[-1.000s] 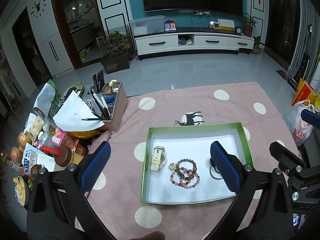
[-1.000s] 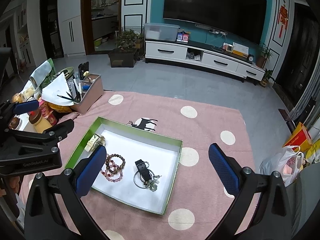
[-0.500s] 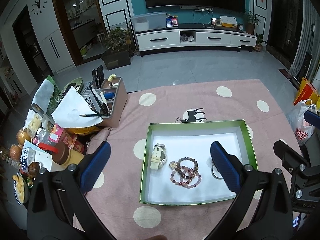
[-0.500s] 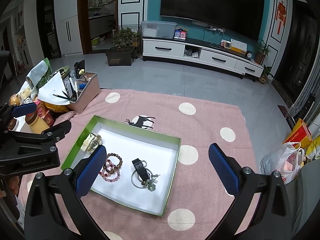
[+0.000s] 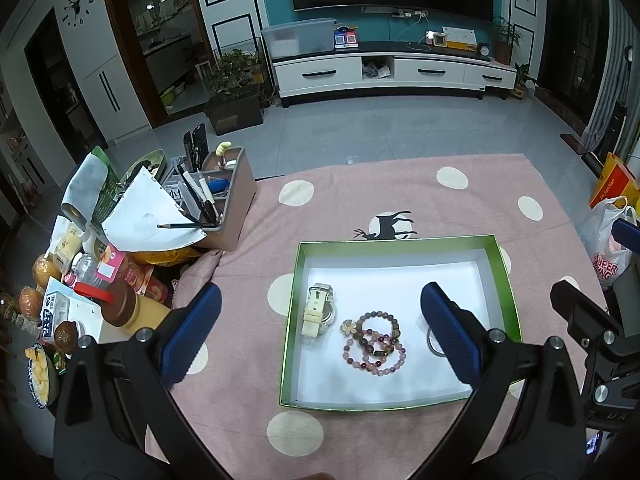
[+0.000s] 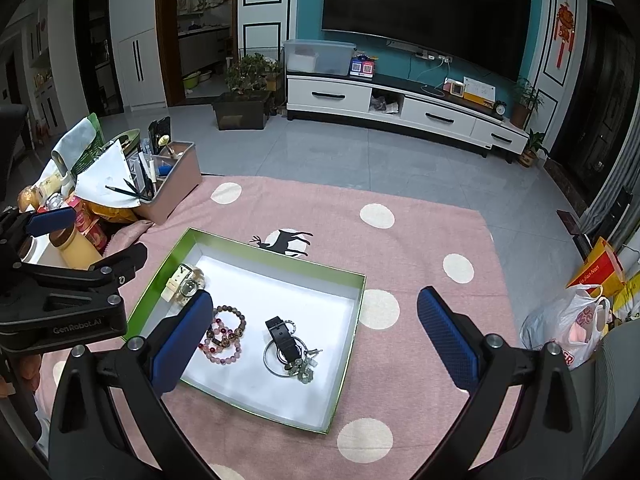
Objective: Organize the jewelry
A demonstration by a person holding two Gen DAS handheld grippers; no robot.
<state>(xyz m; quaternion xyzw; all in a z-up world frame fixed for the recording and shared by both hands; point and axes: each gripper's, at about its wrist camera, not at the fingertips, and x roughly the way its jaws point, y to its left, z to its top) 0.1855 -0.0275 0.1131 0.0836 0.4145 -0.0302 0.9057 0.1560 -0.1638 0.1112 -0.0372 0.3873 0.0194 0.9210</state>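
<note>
A green-rimmed tray (image 5: 505, 276) (image 6: 348, 332) with a white floor lies on a pink dotted cloth. In it lie a cream watch (image 5: 318, 314) (image 6: 182, 282), beaded bracelets (image 5: 374, 342) (image 6: 224, 334), and a black strap with a metal ring and charms (image 6: 288, 346), whose ring is partly hidden in the left wrist view (image 5: 432, 346). My left gripper (image 5: 320, 328) is open and empty, held above the tray's left half. My right gripper (image 6: 316, 332) is open and empty above the tray's right side.
A pink organizer box (image 5: 232, 196) (image 6: 172, 184) with pens stands at the cloth's back left. Food jars and packets (image 5: 100, 292) crowd the left edge. A plastic bag (image 6: 568, 328) sits at the right. A tiled floor and TV cabinet (image 5: 392, 72) lie beyond.
Both grippers have drawn back and up a little; the tray sits slightly lower and farther in both views. Nothing in the tray has moved.
</note>
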